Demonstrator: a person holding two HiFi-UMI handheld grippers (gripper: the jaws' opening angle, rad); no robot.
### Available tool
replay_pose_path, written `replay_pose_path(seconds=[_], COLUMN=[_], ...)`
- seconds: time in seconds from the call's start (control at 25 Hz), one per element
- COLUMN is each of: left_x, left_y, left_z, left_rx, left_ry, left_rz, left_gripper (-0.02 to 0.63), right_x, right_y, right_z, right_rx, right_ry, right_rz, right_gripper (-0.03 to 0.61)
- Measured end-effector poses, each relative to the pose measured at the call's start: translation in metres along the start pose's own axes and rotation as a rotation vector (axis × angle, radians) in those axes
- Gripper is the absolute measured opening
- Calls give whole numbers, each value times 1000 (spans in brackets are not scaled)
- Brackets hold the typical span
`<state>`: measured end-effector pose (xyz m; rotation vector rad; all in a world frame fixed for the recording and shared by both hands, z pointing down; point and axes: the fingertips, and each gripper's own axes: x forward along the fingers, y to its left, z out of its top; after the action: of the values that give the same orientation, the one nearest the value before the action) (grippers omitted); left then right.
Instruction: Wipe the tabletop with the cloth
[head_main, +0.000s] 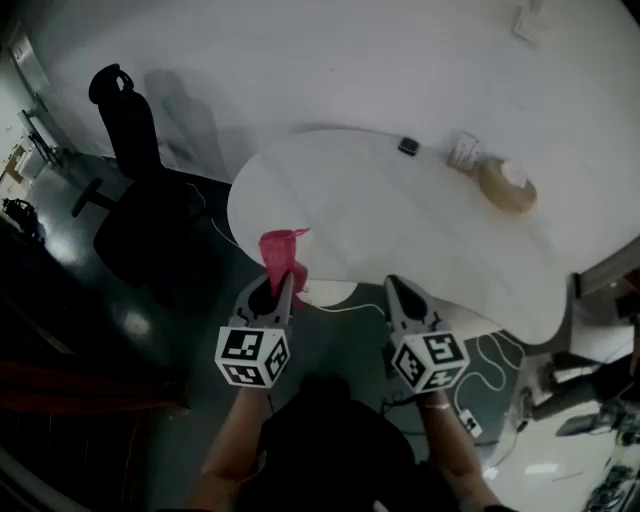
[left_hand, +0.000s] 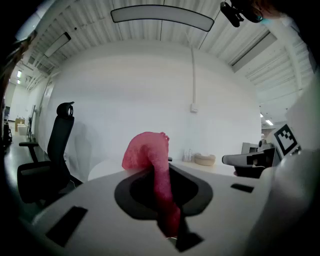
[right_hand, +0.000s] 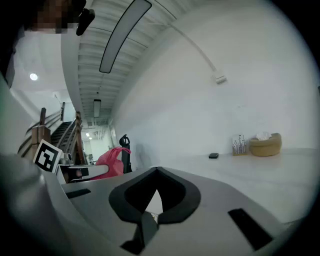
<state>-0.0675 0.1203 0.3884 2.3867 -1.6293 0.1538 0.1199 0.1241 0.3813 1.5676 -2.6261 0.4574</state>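
Note:
A pink cloth hangs bunched from my left gripper, which is shut on it at the near left edge of the white tabletop. In the left gripper view the cloth bulges above the closed jaws and trails down between them. My right gripper is held level beside it, just off the table's near edge, shut with nothing in it. In the right gripper view its jaws meet at the tip, with the tabletop stretching ahead and the cloth at the left.
A black office chair stands left of the table. At the table's far side sit a small black object, a white card holder and a tan basket. Cables lie on the floor at the right.

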Motion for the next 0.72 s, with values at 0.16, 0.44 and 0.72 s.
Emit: replay_pose_path(seconds=[0.16, 0.44, 0.72], left_x=[3, 11, 16], left_y=[2, -1, -5], left_z=[0, -14, -15], left_rx=[8, -5, -22], left_ry=[-3, 14, 36], left_rz=[8, 11, 13], left_gripper=[44, 44, 44], right_x=[5, 6, 5], right_y=[-2, -12, -27], right_z=[-1, -11, -7], right_rx=[9, 18, 35], right_ry=[-7, -6, -13], right_rz=[9, 9, 6], right_gripper=[2, 3, 3])
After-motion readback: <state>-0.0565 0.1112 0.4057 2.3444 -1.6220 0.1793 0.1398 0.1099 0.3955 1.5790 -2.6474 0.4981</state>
